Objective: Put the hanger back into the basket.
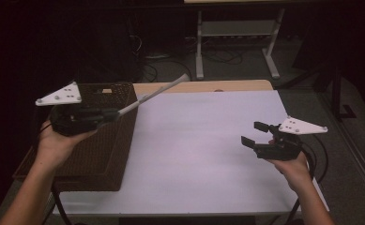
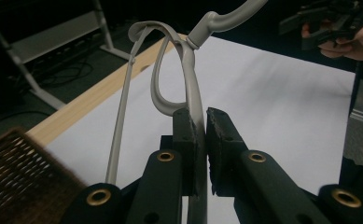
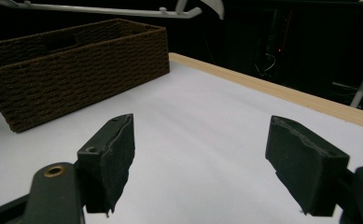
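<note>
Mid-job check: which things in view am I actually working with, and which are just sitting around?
In the job:
- left gripper, shut on the grey hanger
- woven basket, beside it on the table
- right gripper, open, held above the white table

Just about:
- metal stand on the floor behind the table
- cables on the floor there

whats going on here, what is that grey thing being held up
A person holds a two-jaw gripper in each hand. The left gripper is shut on a grey plastic clothes hanger, held in the air above the dark brown woven basket at the left of the white table. The right gripper hangs open over the table's right side, with nothing between its jaws.
</note>
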`<state>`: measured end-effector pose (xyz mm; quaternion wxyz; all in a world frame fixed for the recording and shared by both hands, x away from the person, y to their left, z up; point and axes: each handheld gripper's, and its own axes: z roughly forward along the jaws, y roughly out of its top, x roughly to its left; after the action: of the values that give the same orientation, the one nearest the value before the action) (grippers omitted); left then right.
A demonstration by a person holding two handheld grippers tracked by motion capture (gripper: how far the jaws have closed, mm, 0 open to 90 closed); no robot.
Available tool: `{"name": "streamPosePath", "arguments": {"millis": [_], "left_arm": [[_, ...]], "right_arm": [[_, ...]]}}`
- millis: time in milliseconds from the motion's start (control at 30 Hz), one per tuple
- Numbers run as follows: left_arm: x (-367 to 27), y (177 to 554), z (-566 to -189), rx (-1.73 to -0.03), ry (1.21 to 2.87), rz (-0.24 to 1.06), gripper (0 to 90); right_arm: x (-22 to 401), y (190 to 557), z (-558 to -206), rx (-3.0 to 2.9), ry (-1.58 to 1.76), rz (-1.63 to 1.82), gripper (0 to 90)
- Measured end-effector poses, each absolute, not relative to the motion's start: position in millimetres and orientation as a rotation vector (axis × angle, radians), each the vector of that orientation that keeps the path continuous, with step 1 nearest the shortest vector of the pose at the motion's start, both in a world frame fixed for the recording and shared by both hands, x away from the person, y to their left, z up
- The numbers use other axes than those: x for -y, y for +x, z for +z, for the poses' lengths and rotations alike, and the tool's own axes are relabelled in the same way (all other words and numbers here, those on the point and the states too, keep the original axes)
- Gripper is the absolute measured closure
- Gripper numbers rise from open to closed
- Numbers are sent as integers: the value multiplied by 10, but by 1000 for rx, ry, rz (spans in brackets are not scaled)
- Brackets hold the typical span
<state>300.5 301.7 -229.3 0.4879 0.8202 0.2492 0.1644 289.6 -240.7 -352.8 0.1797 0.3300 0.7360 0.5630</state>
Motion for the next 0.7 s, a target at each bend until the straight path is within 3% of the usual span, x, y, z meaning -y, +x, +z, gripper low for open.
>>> {"name": "streamPosePath", "arguments": {"millis": [700], "left_arm": [[-3984, 2814, -2501, -831, 1932, 487, 833]], "right_arm": [[2360, 2886, -3486, -2088, 931, 1564, 194]]}}
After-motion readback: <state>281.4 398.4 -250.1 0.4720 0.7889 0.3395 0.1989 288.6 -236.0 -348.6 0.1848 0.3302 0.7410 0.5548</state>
